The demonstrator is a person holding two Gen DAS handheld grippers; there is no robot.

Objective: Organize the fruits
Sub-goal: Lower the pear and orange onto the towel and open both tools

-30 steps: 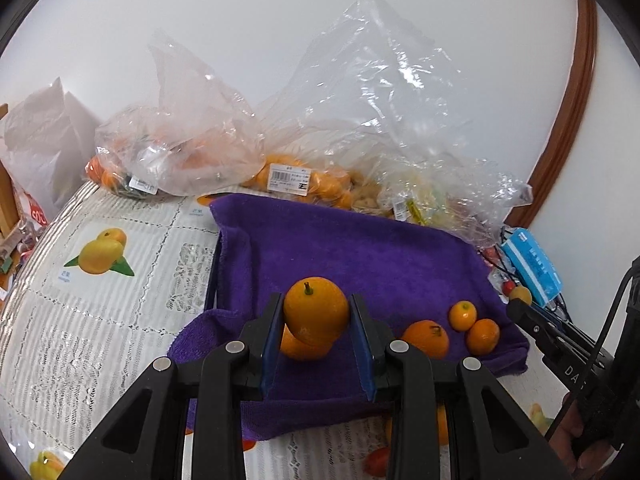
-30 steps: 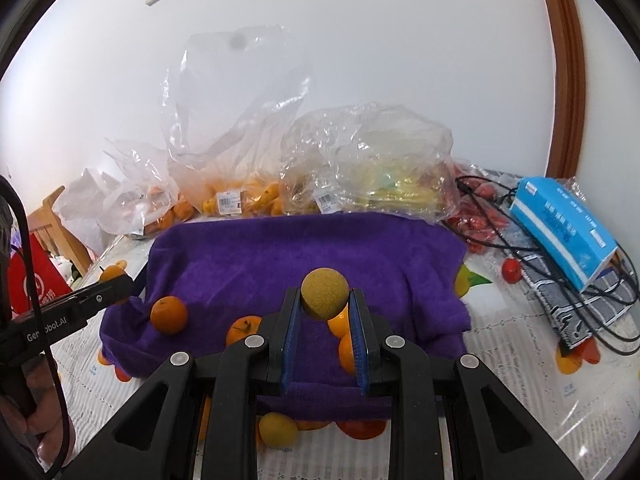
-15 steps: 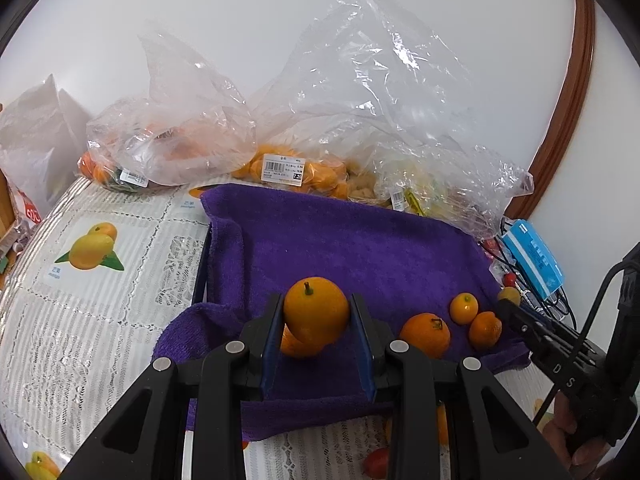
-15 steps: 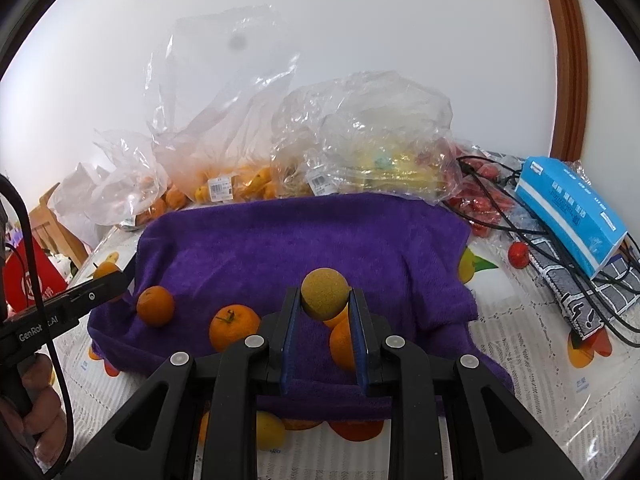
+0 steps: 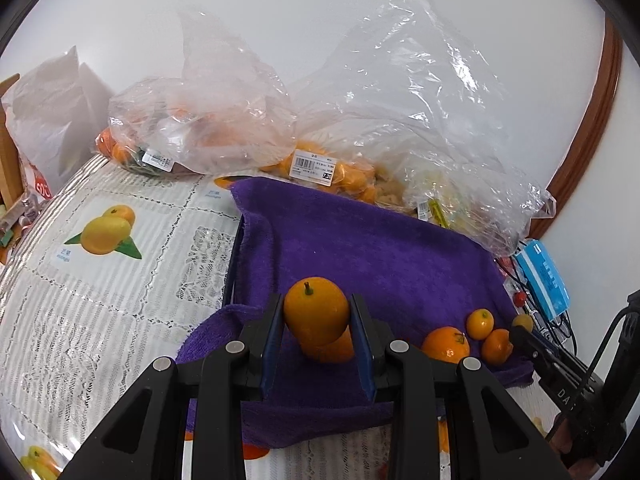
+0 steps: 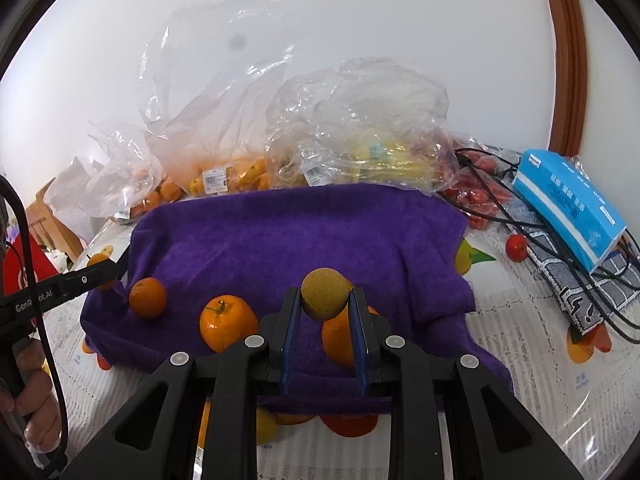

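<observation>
Fruits lie on a purple towel [image 5: 360, 248] over the table; the left gripper [image 5: 316, 320], tilted downward, pinches an orange fruit [image 5: 316, 310] between its fingers. From the right wrist, the right gripper [image 6: 324, 304] angles down, fingers clamping a yellow-brown fruit [image 6: 325, 293]; "GenRobot.AI" marks the other gripper.

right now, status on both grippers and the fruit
Left gripper shut on orange. Right gripper shut on brown fruit. Loose oranges on towel below.
</observation>
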